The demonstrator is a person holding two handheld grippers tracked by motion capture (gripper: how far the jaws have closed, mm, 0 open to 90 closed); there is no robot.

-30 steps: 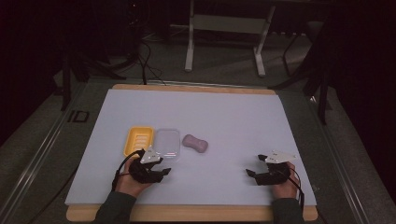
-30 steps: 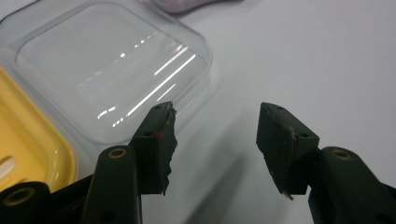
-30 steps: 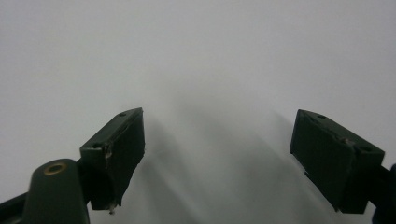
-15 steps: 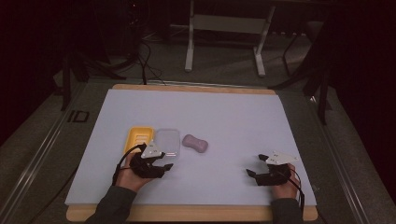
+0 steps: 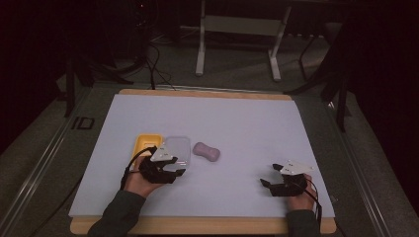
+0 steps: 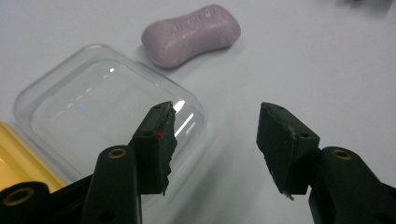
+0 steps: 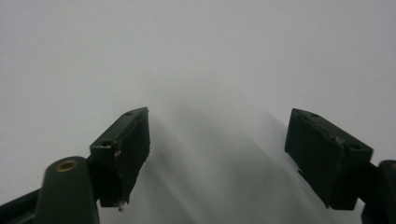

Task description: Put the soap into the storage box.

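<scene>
The clear plastic lid (image 6: 107, 112) lies flat on the white table cover (image 5: 247, 123), its left edge against the yellow tray (image 5: 143, 146) and its right side a short way from the lilac soap bar (image 6: 191, 35), which sits apart on the bare cover. In the left gripper view the lid's near rounded corner runs under the left-hand jaw, while the other jaw stands over plain white surface – nothing is pinched between them, and a clear gap shows from pad to pad. So the left gripper (image 6: 212, 133) is released, holding nothing, though its jaws have just been drawing a little closer together. In the high view the left gripper (image 5: 170, 170) hangs at the lid's near edge, with the person's hand behind it and a dark green sleeve (image 5: 116, 217) coming in from the bottom.

Well apart, near the right front corner of the cover, the right gripper (image 5: 267, 182) rests in the other hand – in the right gripper view its jaws (image 7: 217, 140) are spread wide over empty white surface, gripping nothing
</scene>
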